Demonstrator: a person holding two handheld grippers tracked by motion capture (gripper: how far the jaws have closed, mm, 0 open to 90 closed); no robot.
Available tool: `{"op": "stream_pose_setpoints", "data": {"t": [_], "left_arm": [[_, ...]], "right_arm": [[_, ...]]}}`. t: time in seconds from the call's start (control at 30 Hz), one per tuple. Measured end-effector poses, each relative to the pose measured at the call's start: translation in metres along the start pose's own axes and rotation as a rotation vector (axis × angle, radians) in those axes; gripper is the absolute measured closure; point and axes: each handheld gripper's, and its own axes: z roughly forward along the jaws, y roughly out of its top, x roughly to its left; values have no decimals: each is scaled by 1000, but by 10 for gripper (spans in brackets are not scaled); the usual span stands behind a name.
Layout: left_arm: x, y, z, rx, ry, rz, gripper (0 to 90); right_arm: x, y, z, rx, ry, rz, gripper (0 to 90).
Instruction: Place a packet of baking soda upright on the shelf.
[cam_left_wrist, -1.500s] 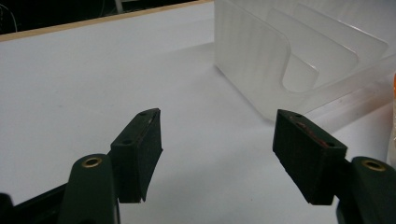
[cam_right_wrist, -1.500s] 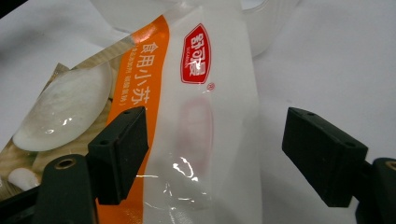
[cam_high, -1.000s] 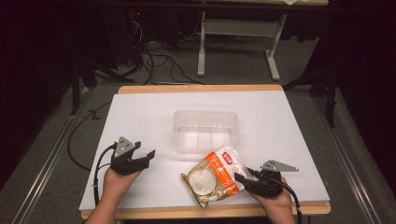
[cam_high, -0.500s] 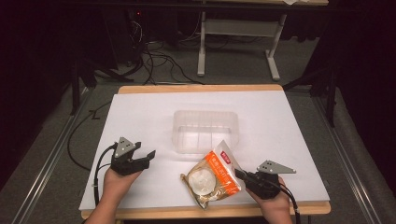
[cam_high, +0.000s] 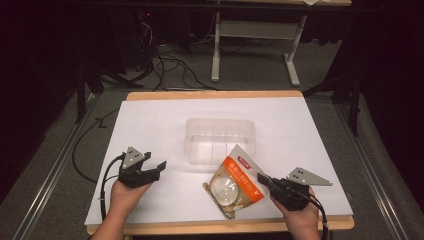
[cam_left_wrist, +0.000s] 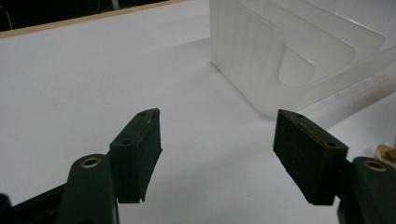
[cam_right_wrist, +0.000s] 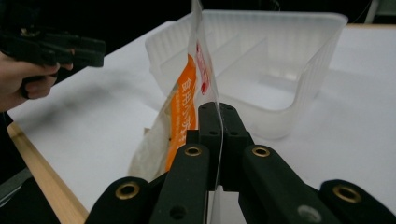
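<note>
Orange-and-clear plastic food pouch (cam_high: 235, 186) lies just in front of the clear ribbed plastic bin (cam_high: 221, 139), near its right front corner, on the white table sheet (cam_high: 150, 120). Well left of the bin: left gripper (cam_high: 159, 166), jaws wide, nothing between them. Pouch's long axis runs diagonally, white top corner lifted toward the bin; the bin wall stands directly behind it. Orange panel carries white characters, not legible. Right of the bin's front: right gripper (cam_high: 262, 178), having just closed, clamped on the pouch's edge.
</note>
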Motion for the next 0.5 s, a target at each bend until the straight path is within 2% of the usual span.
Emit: {"op": "stream_pose_setpoints", "data": {"t": [0.3, 0.5], "left_arm": [[0, 0, 0, -3, 0, 0, 327], [0, 0, 1, 1, -4, 5, 327]], "right_arm": [[2, 16, -22, -83, -58, -73, 900], [-3, 19, -36, -113, -108, -90, 900]]}}
